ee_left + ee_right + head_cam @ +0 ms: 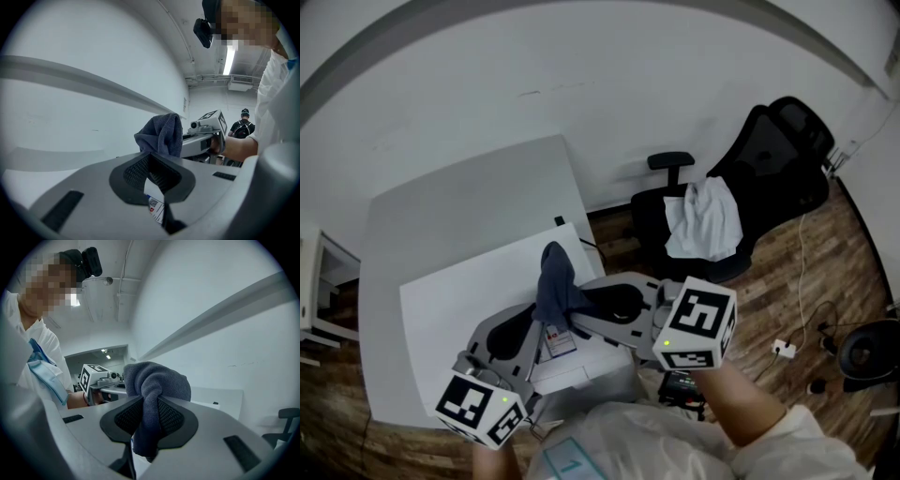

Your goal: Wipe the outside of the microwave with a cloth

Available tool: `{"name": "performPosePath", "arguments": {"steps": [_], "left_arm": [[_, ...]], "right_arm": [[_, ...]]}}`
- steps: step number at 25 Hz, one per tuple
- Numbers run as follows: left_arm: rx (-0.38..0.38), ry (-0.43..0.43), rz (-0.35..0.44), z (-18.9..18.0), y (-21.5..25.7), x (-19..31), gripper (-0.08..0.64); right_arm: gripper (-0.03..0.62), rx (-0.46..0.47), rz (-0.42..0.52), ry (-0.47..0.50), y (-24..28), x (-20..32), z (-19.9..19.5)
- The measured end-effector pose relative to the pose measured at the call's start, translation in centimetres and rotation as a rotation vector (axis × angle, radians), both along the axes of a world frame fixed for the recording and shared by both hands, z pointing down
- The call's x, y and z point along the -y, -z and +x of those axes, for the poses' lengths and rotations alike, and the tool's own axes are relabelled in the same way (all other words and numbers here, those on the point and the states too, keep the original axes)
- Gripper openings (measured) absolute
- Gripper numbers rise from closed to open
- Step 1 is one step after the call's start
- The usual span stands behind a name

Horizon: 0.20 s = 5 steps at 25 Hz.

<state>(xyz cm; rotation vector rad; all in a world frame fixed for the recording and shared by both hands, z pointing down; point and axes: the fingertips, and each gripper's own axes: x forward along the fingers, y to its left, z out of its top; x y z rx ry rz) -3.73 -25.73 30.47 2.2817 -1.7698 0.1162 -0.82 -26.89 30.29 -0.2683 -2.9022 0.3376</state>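
Note:
A dark blue-grey cloth (556, 279) (152, 380) is bunched between the jaws of my right gripper (567, 307) (147, 417), which is shut on it. Cloth bulges above the pads and a tail hangs below them. The cloth is held over the white top of the microwave (459, 300), near its right front corner. My left gripper (530, 323) (153, 174) is just left of the cloth, jaws shut with nothing held. A white label (153, 206) on the microwave shows through the gap below its pads. In the left gripper view the cloth (161, 133) is straight ahead, with the right gripper (206, 136) behind it.
The microwave stands on a grey table (441, 192) against a white wall, with a black cable (572, 230) at its back. A black office chair (769, 159) with a white cloth (703, 220) draped on it stands to the right on wood floor. Cables (797, 342) lie on the floor.

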Motion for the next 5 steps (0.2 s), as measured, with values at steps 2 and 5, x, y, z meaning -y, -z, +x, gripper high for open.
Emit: {"name": "performPosePath", "arguments": {"steps": [2,5], "left_arm": [[0.000,-0.001,-0.002,0.06,-0.03,0.01,0.002],[0.001,-0.002,-0.006,0.10,-0.16,0.12,0.002]], "right_arm": [[0.100,-0.002,0.002,0.002,-0.05,-0.02,0.07],[0.100,-0.007,0.007,0.004,-0.16,0.10,0.14]]}}
